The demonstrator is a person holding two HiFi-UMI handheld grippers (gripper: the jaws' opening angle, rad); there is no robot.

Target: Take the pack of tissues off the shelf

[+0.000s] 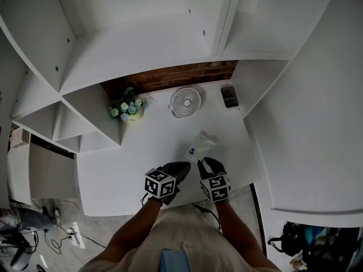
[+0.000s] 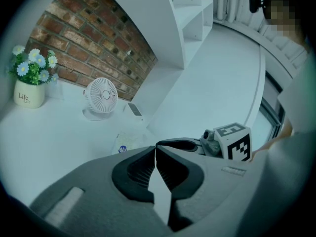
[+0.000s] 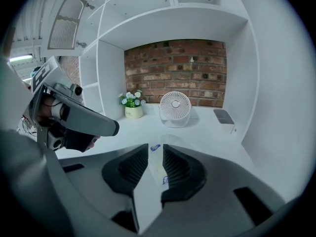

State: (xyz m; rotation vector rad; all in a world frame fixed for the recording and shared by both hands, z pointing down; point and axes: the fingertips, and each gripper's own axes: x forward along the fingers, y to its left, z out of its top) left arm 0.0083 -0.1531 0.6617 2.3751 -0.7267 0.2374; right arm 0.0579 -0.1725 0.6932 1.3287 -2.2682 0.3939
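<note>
The pack of tissues [image 1: 202,143] is a soft clear-wrapped packet with a small blue label, just above the white shelf surface [image 1: 142,152]. My right gripper [image 1: 202,162] is shut on its near end. In the right gripper view the pack [image 3: 156,163] fills the narrow gap between the dark pads [image 3: 177,169], and the gripper [image 3: 155,147] points toward the brick back wall. My left gripper [image 1: 185,167] hovers just left of the right one, shut and holding nothing. In the left gripper view its jaws [image 2: 155,147] meet tip to tip, with the pack [image 2: 128,140] beyond them.
A small white fan [image 1: 185,101] stands at the back, a pot of flowers [image 1: 129,111] to its left and a dark flat device [image 1: 229,96] to its right. White shelf uprights [image 1: 258,89] close both sides, and a board [image 1: 147,44] hangs overhead.
</note>
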